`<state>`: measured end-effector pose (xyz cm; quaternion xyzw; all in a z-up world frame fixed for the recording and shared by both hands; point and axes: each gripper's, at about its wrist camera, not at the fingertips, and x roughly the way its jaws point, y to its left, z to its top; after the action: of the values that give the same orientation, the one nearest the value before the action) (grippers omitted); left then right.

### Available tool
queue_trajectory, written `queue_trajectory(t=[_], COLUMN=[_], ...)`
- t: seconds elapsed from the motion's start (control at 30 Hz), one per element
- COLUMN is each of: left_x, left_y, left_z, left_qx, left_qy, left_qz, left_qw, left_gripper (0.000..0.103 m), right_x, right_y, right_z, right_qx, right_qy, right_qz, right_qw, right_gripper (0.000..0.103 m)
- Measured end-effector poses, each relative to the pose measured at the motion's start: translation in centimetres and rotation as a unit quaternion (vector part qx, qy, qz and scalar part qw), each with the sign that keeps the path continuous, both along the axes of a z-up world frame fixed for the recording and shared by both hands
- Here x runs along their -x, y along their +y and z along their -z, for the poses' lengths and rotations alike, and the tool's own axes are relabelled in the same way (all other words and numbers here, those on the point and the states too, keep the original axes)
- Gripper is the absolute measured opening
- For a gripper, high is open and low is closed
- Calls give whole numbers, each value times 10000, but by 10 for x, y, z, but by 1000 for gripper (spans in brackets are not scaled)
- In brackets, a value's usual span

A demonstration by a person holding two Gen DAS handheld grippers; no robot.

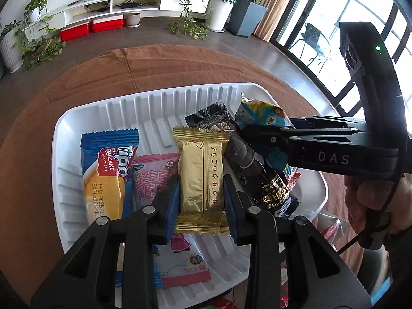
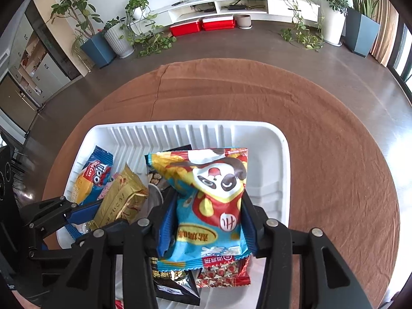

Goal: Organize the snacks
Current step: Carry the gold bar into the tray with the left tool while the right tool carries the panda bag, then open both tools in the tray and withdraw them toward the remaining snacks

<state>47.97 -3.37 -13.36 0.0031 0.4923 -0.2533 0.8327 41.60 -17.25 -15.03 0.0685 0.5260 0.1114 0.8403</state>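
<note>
Gold wafer packet [image 1: 202,180] sits clamped in the left tool [image 1: 202,200], low over the white tray [image 1: 108,108] — the right tool [image 2: 206,221] grips the panda snack bag [image 2: 211,200] beside it. Lay each flat, unstacked — then let go.

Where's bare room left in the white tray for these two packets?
Free: tray floor along its right wall, right of the panda packet, and the ribbed far end behind the gold packet. Crowded: the near left, where the Tipo cake, pink packet and black packet overlap.
</note>
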Motion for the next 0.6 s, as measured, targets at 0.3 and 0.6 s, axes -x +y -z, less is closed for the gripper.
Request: queue_trajectory(t=[0.3,0.6], left_x=[7,53], left_y=[5,31], left_z=[-11,-50], left_qx=[7,162], left_qy=[-107,-552], left_qz=[-84,-325], left_qw=[9999,9978], left_gripper=[61,103], right_x=[9,45], right_y=[-2,-20], right_z=[-5,-45], right_qx=[-86,-644], right_qy=[-33,-396], right_qz=[-14,15], right_qw=[10000,9971], right_gripper=[61,93])
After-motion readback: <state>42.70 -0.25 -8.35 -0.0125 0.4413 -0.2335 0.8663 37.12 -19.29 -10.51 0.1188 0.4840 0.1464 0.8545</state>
